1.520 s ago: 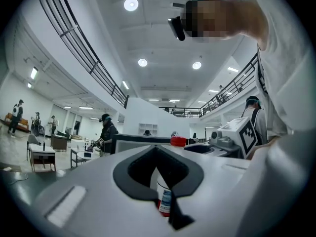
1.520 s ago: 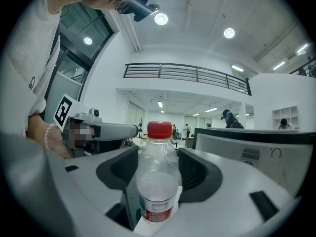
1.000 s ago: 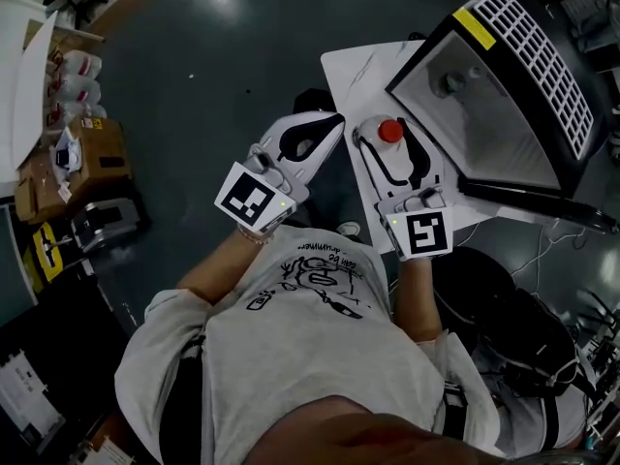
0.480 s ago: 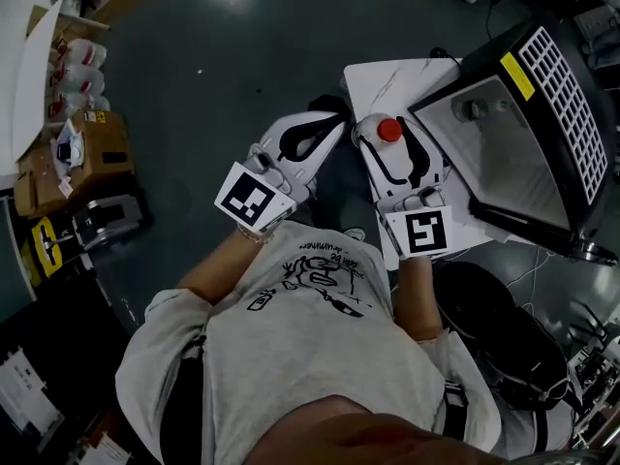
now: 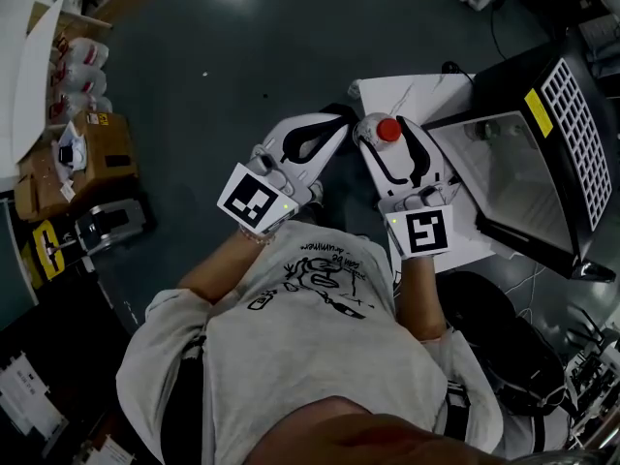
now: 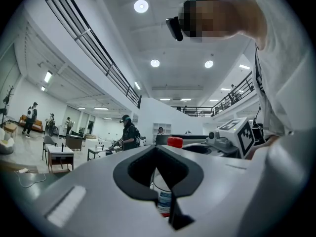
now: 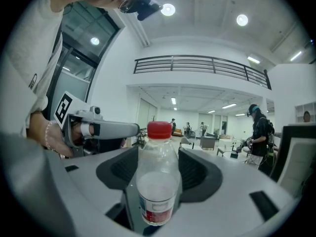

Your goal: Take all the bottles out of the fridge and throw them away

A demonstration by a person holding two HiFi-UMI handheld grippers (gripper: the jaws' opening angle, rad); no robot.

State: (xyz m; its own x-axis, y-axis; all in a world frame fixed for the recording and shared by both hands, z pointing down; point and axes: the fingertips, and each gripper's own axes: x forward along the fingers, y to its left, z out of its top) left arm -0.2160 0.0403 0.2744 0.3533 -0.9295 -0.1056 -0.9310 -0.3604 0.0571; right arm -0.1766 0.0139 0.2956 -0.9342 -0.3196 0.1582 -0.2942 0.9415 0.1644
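Note:
A clear plastic bottle (image 7: pixel 157 181) with a red cap (image 5: pixel 388 130) stands upright between the jaws of my right gripper (image 5: pixel 389 136), which is shut on its body. In the right gripper view the bottle fills the gap of the right gripper (image 7: pixel 157 154). My left gripper (image 5: pixel 336 120) is level with it on the left, jaws closed tip to tip and holding nothing. Through the left gripper (image 6: pixel 157 149) jaw opening the same bottle (image 6: pixel 164 201) shows. The black fridge (image 5: pixel 542 177) stands open at the right, its pale inside facing up.
The fridge stands on a white table (image 5: pixel 402 93) just beyond the right gripper. A dark round bin (image 5: pixel 504 332) sits at the lower right by the person's side. Cardboard boxes (image 5: pixel 97 148) and packed bottles (image 5: pixel 82 61) stand at far left. People stand far off in the hall.
The fridge and white table have slid right in the head view as the person turns from them. Both grippers keep their places, with the bottle still held in the right one.

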